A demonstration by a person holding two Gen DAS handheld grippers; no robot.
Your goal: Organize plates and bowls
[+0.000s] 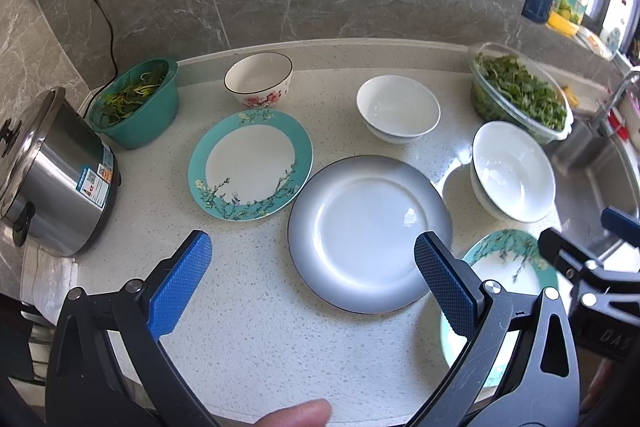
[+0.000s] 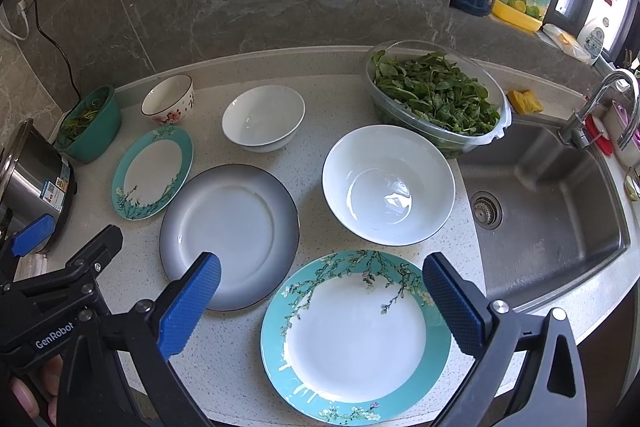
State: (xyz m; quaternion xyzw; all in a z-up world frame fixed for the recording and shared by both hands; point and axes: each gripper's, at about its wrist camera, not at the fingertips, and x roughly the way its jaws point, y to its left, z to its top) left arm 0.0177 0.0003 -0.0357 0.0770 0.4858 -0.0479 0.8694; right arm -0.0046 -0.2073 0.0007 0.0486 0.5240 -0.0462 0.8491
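Hovering wide open and empty, the left gripper (image 1: 312, 287) and right gripper (image 2: 324, 303) face three round ceramic plates (image 2: 230, 235) and three bowls (image 2: 388, 183), lying singly across the speckled tabletop (image 1: 248, 355), seemingly awaiting stacking.

Countertop (image 2: 320, 163): 3 plates, 3 bowls.

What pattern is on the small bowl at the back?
Pink-red flowers on white, thin dark rim; clearest in the left wrist view.

Background items, worktop and sink area.
A steel cooker (image 1: 52, 175) is seen at left beside a green tub of leaves (image 1: 136, 103); a glass bowl of greens (image 2: 436, 99) is placed against the sink (image 2: 560, 211).
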